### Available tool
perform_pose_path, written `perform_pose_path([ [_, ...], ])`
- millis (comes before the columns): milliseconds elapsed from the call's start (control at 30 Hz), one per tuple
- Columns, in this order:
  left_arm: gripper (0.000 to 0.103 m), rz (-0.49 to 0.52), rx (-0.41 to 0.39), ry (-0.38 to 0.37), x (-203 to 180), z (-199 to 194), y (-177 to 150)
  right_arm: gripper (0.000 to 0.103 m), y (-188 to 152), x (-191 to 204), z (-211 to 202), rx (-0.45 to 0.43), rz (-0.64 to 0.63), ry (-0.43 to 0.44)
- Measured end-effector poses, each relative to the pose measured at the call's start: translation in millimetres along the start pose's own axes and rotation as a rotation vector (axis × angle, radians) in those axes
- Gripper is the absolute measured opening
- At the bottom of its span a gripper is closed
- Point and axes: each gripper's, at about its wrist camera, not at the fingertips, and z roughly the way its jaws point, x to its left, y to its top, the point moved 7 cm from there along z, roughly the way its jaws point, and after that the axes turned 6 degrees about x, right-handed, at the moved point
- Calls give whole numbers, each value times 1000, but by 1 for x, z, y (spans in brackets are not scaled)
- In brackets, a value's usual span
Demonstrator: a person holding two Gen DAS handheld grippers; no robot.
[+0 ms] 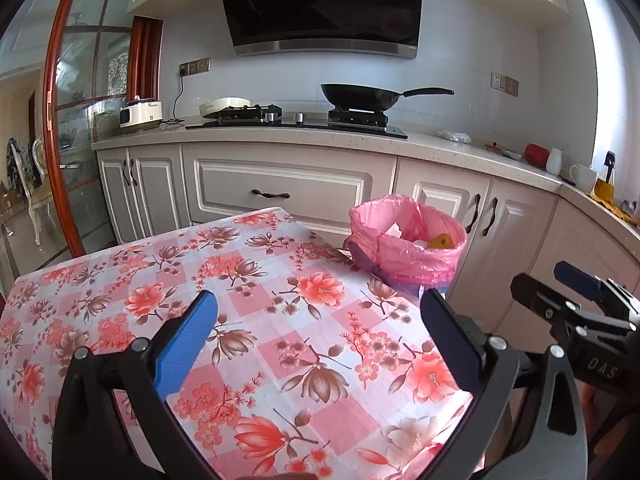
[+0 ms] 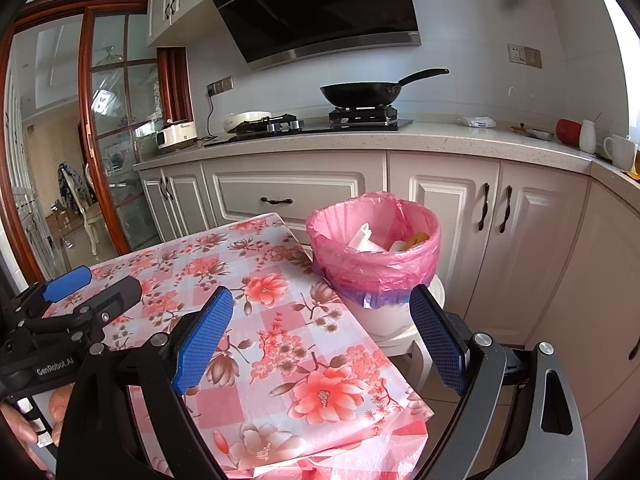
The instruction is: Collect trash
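Both the left gripper and right gripper hang spread wide and empty over the floral tablecloth. Beyond the table's far corner, the pink-lined trash bin sits on a white stool, below the cabinets. Its white and yellow scraps are hard to identify.

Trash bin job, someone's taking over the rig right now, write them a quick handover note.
Left claw: open, empty, over the floral tablecloth.
Right claw: open, empty, at the table's edge nearest the bin.
Trash bin: pink-lined, on a white stool beside the table, already holding white scraps and something yellow.
Done: trash is in the bin; no loose trash shows on the visible tablecloth.
Left: check the parts of the table hidden behind the claws and outside both views, bin anything found. The pink liner stands open, untied.
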Motion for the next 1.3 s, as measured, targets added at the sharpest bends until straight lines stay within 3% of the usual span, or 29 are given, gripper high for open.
perform_pose_path([
  [433,98,-13,15,-7,3,5,-6,85,-5,4,5,13,-4,-2],
  [1300,98,-11,-37,18,6,-3,-2,85,-1,2,-1,-11,-13,-11],
])
